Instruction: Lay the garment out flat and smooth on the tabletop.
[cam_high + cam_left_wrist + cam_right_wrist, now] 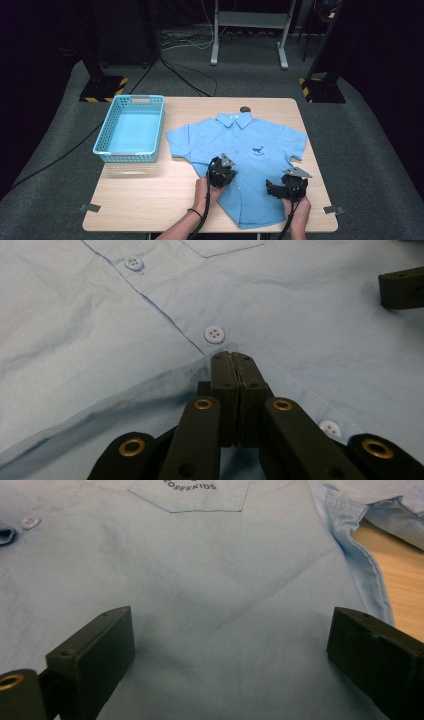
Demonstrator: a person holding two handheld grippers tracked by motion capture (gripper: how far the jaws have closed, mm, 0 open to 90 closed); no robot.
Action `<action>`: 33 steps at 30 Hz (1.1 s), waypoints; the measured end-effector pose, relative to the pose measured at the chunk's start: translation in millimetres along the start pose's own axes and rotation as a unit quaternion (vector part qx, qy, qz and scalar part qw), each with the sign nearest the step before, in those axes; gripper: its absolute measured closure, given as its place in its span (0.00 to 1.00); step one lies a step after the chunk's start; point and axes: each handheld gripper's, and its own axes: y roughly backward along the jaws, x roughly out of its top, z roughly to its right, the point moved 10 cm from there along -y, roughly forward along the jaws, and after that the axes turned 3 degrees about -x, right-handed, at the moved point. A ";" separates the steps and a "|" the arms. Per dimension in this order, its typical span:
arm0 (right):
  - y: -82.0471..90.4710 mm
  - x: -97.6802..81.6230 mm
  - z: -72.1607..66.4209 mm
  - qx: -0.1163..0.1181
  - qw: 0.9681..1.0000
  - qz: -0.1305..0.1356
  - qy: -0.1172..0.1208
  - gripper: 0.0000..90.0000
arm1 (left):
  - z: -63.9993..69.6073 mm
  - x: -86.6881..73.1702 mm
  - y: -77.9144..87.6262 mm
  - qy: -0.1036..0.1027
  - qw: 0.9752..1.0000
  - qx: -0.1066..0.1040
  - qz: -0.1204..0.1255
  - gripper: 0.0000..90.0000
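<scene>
A light blue short-sleeved child's shirt [250, 145] lies face up and spread flat on the wooden table [150, 200], collar toward the far edge. My left gripper [223, 172] rests on the shirt's lower left front. In the left gripper view its jaws are shut at the button placket [233, 357], pinching a raised ridge of shirt fabric [125, 395] just below a white button [214, 334]. My right gripper [286, 185] hovers over the shirt's lower right front. Its jaws stand wide open [230, 625] with only flat shirt cloth [210, 580] beneath, below the printed chest pocket [190, 495].
A light blue plastic basket [102, 135] stands on the table's left side with nothing in it. A small dark round object [245, 109] lies at the far edge behind the collar. Metal clips [90, 207] sit at the near corners. Bare wood [395, 575] shows right of the shirt's side seam.
</scene>
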 end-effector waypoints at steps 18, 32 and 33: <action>-0.2 -0.1 0.4 -0.001 1.000 -0.001 -0.001 0.05 | 1.9 10.1 16.9 0.003 1.000 -0.012 0.029 0.98; -0.7 -0.7 0.7 -0.004 1.000 -0.004 0.000 0.05 | 4.8 11.3 34.8 -0.012 0.999 -0.012 0.047 0.98; -0.8 -0.7 0.6 -0.004 1.000 -0.005 0.000 0.05 | 4.8 11.3 34.8 -0.012 0.999 -0.012 0.047 0.98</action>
